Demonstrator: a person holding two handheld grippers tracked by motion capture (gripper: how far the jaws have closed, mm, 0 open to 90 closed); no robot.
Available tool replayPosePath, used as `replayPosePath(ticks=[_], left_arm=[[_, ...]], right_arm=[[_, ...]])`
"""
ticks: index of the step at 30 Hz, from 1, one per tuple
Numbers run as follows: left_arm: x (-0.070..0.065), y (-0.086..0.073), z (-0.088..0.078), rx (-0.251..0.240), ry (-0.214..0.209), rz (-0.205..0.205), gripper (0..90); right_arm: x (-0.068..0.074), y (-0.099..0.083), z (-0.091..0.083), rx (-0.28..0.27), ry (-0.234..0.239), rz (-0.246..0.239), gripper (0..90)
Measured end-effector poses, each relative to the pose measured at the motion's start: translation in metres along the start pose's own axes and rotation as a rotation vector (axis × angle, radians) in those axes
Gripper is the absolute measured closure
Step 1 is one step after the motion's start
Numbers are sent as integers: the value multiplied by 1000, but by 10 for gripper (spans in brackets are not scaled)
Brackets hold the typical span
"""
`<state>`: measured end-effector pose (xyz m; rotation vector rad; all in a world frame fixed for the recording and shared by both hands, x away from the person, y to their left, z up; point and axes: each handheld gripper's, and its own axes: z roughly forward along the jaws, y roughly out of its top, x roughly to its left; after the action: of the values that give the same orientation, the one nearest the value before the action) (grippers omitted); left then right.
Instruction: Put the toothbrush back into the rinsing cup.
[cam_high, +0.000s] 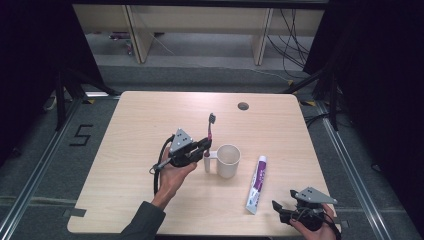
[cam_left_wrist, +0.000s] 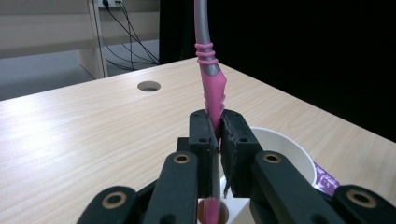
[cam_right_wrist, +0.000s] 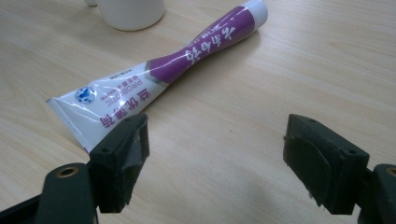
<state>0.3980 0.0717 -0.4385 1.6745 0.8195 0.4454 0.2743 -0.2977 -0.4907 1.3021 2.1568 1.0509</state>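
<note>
A pink and grey toothbrush (cam_high: 210, 131) stands upright, bristles up, with my left gripper (cam_high: 204, 146) shut on its pink handle just left of a white mug (cam_high: 229, 160). In the left gripper view the jaws pinch the toothbrush handle (cam_left_wrist: 214, 93), the left gripper (cam_left_wrist: 219, 133) sits over the mug's rim (cam_left_wrist: 285, 149), and the handle's lower end passes a white block below. A white and purple toothpaste tube (cam_high: 257, 183) lies flat to the right of the mug. My right gripper (cam_high: 280, 210) rests open near the table's front right edge, and in its own view the right gripper (cam_right_wrist: 215, 144) faces the toothpaste tube (cam_right_wrist: 163, 70) tail.
The wooden table (cam_high: 150, 120) has a round cable hole (cam_high: 243, 106) at the back. Black curtains stand at both sides, and shelving with cables lies beyond the far edge. A floor marking (cam_high: 82, 135) shows at the left.
</note>
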Motion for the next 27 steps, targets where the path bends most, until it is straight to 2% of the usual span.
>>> replayPosePath(ticks=[6,7,11,13,17,18,21,24,26,27], left_arm=[[0,-8,-5,38,-8,18,824],[-1,-9,-6,52,4,23,823],[1,-14,-8,84,3,42,822],[1,-16,-7,87,12,26,820],[3,-18,-7,93,6,23,815],[2,-19,-7,107,16,24,812],[4,-20,-7,129,21,12,741],[5,-19,-11,124,20,6,682],[5,-17,-14,115,21,4,585],[5,-16,-16,107,20,-4,564]], right_arm=[[0,0,1,4,3,2,234],[0,0,1,4,3,1,234],[0,0,1,2,2,1,234],[0,0,1,2,2,2,234],[0,0,0,3,4,2,234],[0,0,0,2,4,1,233],[0,0,0,2,4,2,232],[-1,0,0,1,-1,-4,232],[0,0,0,4,7,4,231],[-1,0,0,1,-7,-7,231]])
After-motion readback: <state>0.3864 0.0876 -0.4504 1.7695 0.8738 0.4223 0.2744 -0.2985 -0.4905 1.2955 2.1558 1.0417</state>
